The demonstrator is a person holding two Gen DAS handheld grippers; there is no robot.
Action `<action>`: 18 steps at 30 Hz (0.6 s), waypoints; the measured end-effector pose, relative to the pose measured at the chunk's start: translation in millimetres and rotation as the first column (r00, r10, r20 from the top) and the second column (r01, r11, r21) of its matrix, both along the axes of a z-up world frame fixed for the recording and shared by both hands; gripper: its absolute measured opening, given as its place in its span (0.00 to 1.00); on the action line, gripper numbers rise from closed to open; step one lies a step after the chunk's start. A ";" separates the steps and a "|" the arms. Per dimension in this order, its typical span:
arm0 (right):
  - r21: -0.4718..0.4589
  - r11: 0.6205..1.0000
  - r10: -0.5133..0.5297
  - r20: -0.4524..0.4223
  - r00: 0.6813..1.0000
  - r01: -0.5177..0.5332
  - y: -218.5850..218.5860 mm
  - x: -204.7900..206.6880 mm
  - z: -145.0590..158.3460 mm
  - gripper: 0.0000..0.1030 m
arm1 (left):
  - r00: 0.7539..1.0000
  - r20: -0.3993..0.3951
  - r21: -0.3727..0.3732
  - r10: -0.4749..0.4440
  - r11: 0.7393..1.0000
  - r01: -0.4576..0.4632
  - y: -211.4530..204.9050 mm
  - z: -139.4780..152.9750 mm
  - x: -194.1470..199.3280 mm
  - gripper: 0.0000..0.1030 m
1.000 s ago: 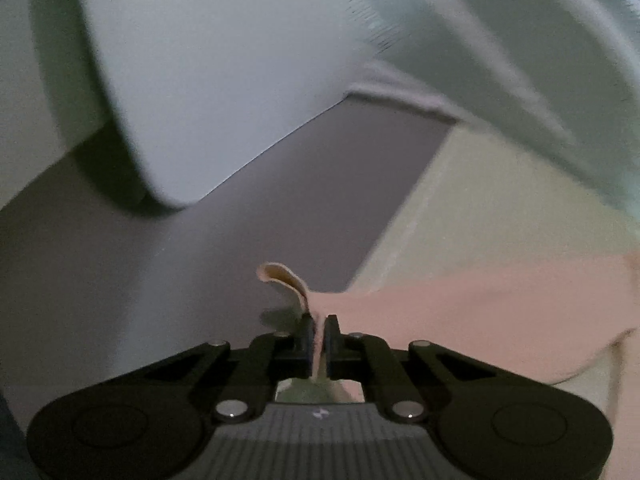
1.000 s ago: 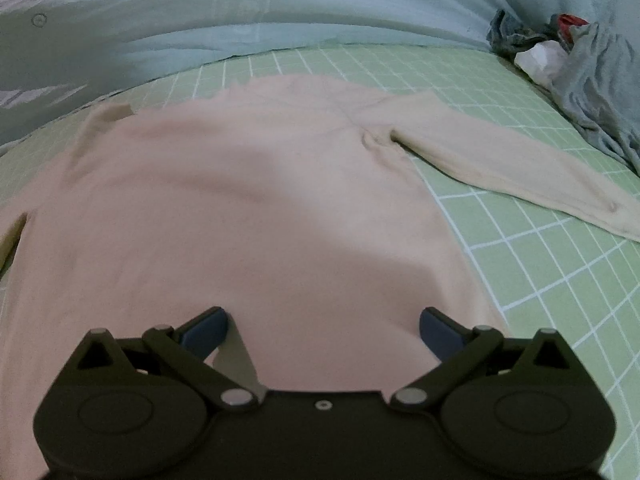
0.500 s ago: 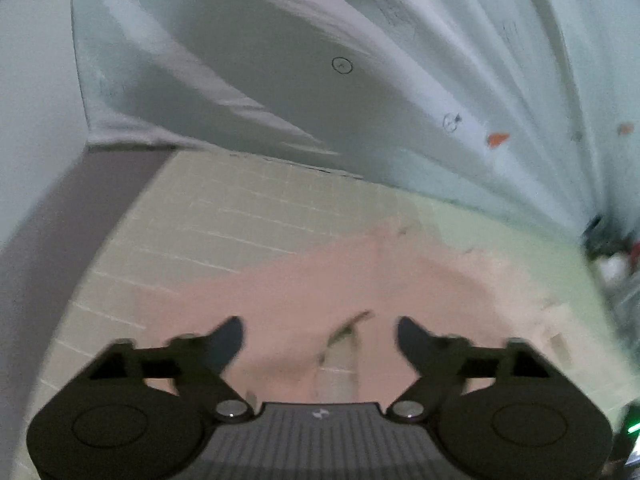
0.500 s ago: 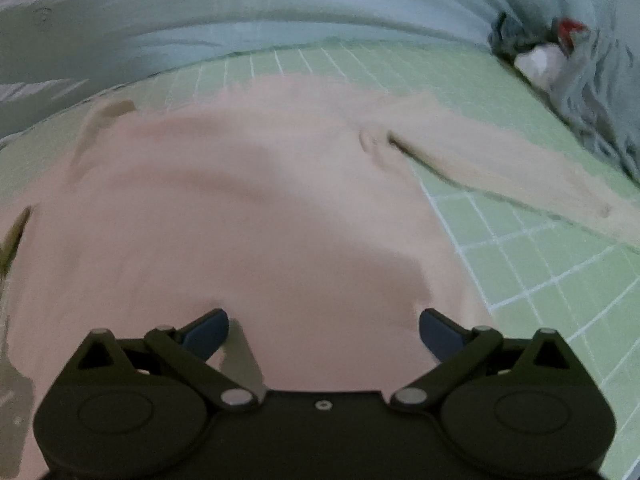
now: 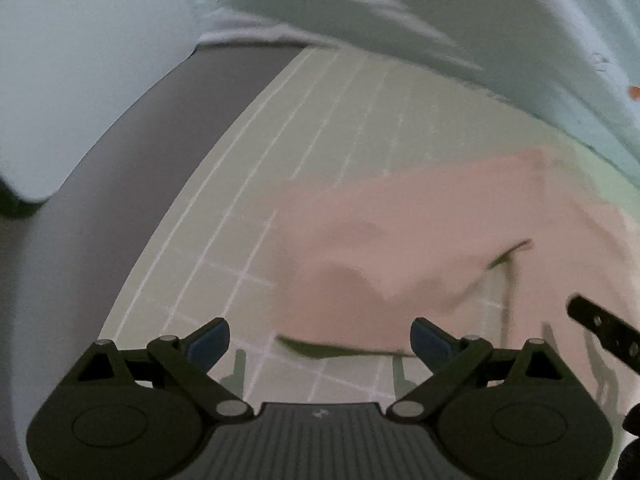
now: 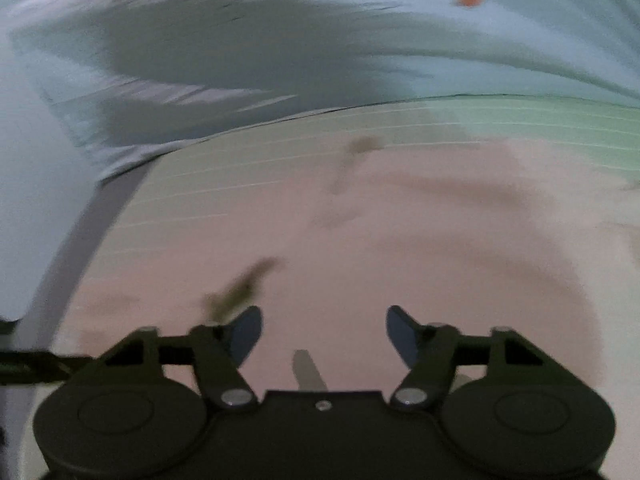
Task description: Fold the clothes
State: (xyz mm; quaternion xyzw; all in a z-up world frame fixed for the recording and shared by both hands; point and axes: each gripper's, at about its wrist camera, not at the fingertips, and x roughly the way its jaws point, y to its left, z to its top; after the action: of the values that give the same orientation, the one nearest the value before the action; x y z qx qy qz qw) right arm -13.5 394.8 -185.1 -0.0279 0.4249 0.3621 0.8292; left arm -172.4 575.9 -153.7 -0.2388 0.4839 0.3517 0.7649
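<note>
A pale pink long-sleeved top point(image 5: 404, 240) lies spread on the green checked bed sheet point(image 5: 312, 128). In the left wrist view its near edge sits just beyond my left gripper point(image 5: 320, 342), which is open with nothing between its blue-padded fingers. In the right wrist view, which is blurred, the same pink top point(image 6: 400, 248) fills the lower half. My right gripper point(image 6: 322, 330) hovers over it, open and empty. A part of the right gripper point(image 5: 604, 334) shows at the right edge of the left wrist view.
A light blue quilt point(image 6: 280, 40) with small orange prints is bunched along the far side of the bed. The bed's left edge point(image 5: 168, 216) drops to a grey floor point(image 5: 100, 184), with a white object point(image 5: 80, 60) beyond.
My left gripper let go of the pink cloth a second ago and now stands open, drawn back to the top's edge. My right gripper swung left, staying open.
</note>
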 end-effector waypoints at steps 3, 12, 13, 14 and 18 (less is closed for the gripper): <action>0.012 0.996 0.086 -0.021 0.996 -0.086 29.3 -7.5 -6.9 0.41 | 0.999 -0.019 -0.024 0.036 0.999 -0.037 9.2 -8.2 -6.4 0.94; -0.015 0.978 0.204 -0.078 0.976 -0.206 67.2 -24.2 -24.7 0.47 | 0.995 -0.038 -0.055 0.088 0.994 -0.090 19.3 -18.3 -7.5 0.94; -0.021 0.976 0.216 -0.078 0.973 -0.218 70.4 -25.4 -25.8 0.39 | 0.995 -0.036 -0.053 0.089 0.994 -0.091 18.0 -17.1 -7.2 0.94; -0.029 0.973 0.227 -0.072 0.971 -0.230 72.7 -25.6 -25.8 0.18 | 0.996 -0.033 -0.049 0.087 0.995 -0.089 16.5 -15.6 -6.8 0.94; -0.004 0.973 0.228 -0.091 0.969 -0.229 68.0 -25.1 -25.5 0.04 | 0.998 -0.018 -0.019 0.068 0.998 -0.068 8.3 -7.9 -5.1 0.94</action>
State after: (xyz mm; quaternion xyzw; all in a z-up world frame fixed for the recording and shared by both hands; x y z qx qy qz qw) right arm -38.6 462.8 -210.6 -0.0663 0.4582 0.4531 0.7618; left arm -177.5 584.2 -161.5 -0.2594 0.4857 0.3748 0.7459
